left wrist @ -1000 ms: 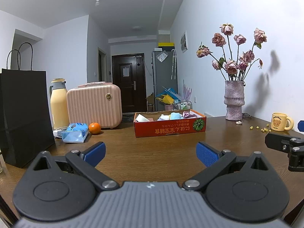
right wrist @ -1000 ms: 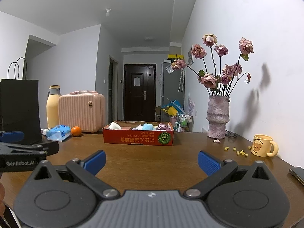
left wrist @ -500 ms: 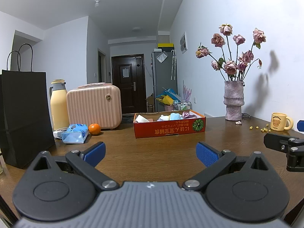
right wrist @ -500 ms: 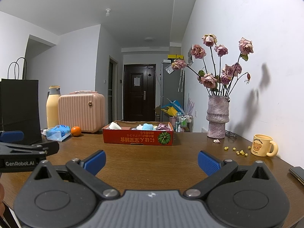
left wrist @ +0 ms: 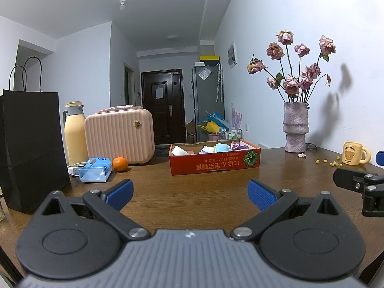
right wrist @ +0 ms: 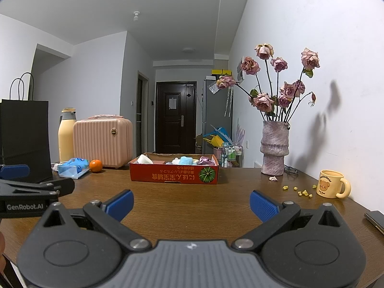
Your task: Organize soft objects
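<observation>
Grippers hover side by side above the near edge of the brown wooden counter [left wrist: 192, 192]. The left gripper [left wrist: 190, 193] has its blue pads spread wide and grasps nothing. The right gripper [right wrist: 190, 202] is likewise released, with nothing between its pads. In the left wrist view the right gripper shows at 3 o'clock; in the right wrist view the left gripper shows at 9 o'clock.

The red cardboard box [left wrist: 214, 164] sits on the counter at 12 o'clock, well apart from both grippers. It holds the soft objects [left wrist: 220, 147]: white, blue and purple pieces lying together.

At 10 o'clock stand a black paper bag [left wrist: 31, 148], a cream thermos [left wrist: 74, 132] and a pink ribbed case [left wrist: 118, 135]. A blue tissue pack [left wrist: 94, 170] lies just beside an orange [left wrist: 120, 164]. At 2 o'clock stand a vase of dried roses [left wrist: 295, 127] and a yellow bear mug [left wrist: 355, 153].
</observation>
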`<state>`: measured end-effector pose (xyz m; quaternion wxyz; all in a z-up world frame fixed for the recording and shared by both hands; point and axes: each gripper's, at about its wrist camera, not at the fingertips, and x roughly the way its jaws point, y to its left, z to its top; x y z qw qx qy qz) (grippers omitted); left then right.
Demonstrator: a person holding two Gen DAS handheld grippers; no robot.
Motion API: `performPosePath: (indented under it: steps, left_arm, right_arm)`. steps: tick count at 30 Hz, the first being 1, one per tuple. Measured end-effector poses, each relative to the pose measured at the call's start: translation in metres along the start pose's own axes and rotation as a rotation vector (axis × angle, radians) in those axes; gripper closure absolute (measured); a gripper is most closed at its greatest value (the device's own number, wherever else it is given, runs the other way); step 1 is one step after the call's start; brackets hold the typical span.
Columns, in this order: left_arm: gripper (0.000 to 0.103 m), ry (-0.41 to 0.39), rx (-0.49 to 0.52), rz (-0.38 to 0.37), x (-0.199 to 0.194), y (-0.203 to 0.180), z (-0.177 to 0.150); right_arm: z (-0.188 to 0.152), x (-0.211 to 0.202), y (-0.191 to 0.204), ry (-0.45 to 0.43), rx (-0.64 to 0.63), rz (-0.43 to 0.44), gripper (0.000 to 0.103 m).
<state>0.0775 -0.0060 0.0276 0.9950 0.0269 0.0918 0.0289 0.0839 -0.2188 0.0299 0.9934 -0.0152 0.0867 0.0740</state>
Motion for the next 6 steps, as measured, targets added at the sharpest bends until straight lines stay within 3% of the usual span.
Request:
performPosePath:
  steps: [6]
  left_arm:
    - [0.000, 0.008, -0.012, -0.005, 0.0027, 0.0026, -0.0005]
  right_arm:
    - [-0.0006, -0.0001, -0.0014, 0.003, 0.002, -0.001, 0.000]
